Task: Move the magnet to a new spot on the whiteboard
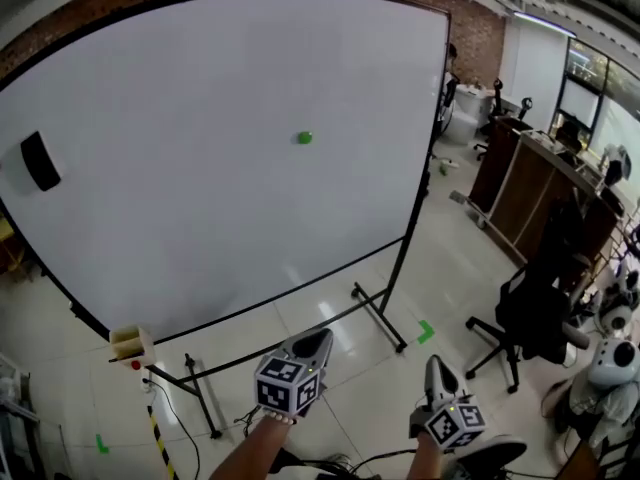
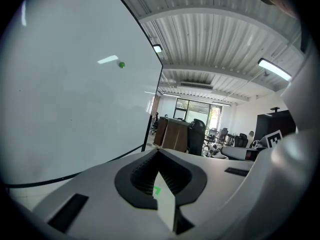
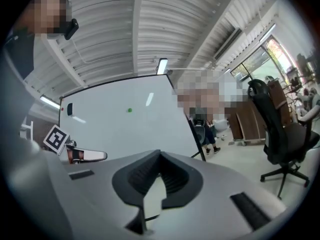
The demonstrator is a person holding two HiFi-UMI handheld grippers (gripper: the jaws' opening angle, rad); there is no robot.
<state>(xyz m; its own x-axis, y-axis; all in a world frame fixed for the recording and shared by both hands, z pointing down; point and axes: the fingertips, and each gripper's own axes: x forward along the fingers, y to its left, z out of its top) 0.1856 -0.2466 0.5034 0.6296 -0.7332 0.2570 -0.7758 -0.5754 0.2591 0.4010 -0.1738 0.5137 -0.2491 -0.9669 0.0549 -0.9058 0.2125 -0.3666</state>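
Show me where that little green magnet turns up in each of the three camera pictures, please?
Head view: the green magnet sits a little above and right of the board's middle.
Left gripper view: the green magnet is in the upper left of the picture, towards the board's far edge.
Right gripper view: the green magnet is left of the picture's centre, near the board's middle.
Shared landmark: the black-framed whiteboard that carries it.

Bright ceiling lights (image 2: pixel 274 69) glare; edges fisheye-warped, vignetted.
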